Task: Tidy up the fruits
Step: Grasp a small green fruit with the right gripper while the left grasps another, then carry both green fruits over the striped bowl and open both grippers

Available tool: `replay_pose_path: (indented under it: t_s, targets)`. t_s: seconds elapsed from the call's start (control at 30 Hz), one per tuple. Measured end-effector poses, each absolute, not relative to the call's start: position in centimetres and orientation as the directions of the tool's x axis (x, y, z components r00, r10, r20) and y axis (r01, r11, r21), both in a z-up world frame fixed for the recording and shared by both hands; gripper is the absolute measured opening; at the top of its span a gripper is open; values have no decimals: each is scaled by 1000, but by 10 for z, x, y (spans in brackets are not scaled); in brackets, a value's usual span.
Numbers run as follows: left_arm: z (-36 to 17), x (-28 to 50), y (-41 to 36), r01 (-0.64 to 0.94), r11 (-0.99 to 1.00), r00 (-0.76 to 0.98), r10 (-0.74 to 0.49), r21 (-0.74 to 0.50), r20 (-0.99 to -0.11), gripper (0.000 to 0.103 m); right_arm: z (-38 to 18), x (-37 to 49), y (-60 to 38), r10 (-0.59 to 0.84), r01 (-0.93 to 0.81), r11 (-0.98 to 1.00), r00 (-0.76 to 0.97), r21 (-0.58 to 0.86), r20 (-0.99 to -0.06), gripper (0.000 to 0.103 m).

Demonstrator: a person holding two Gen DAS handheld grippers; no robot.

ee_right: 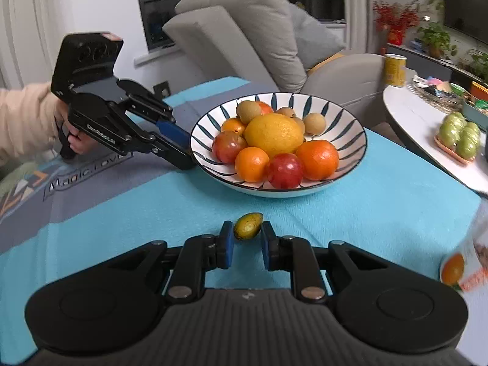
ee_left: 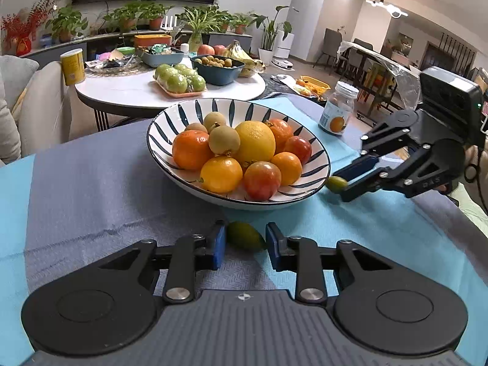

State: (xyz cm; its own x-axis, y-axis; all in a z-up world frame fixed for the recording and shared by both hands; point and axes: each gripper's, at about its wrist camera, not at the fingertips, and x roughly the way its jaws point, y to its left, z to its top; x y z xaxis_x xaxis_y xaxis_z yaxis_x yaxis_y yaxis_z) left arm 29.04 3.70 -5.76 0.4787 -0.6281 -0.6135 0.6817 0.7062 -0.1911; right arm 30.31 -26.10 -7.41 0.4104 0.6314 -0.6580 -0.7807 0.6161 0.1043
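A striped bowl (ee_left: 318, 170) (ee_right: 350, 128) holds a big yellow orange (ee_left: 255, 140) (ee_right: 273, 134), tangerines, red plums and brown longans. In the left wrist view a small green fruit (ee_left: 245, 236) lies on the cloth between my left gripper's (ee_left: 245, 245) blue pads, touching the left pad, with a small gap at the right one. In the right wrist view a small yellow-green fruit (ee_right: 248, 225) sits between my right gripper's (ee_right: 247, 244) pads, slightly apart from both. The right gripper (ee_left: 343, 183) also shows beside the bowl, and the left gripper (ee_right: 187, 152) at the bowl's left rim.
A blue and grey cloth (ee_left: 91, 183) covers the table. A glass jar with an orange label (ee_left: 337, 113) (ee_right: 463, 262) stands to the right of the bowl. A round white table (ee_left: 122, 88) behind carries green apples, a blue bowl, bananas and a yellow can. A grey sofa (ee_right: 244, 30) stands behind.
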Motion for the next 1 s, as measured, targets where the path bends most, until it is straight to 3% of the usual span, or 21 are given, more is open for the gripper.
replay_pose_path:
  t_s: [0.57, 0.8, 1.0]
  targets:
    - [-7, 256, 58, 643, 736, 586, -651, -211, -483, 26, -47, 261, -267, 697, -668, 702, 570, 247, -435, 63]
    - [17, 256, 45, 648, 732, 630, -671, -211, -391, 26, -37, 254, -256, 718, -654, 695, 612, 297, -332, 63]
    - [24, 263, 39, 635, 737, 655, -673, -233, -344, 26, -21, 258, -261, 695, -629, 719, 659, 297, -288, 63]
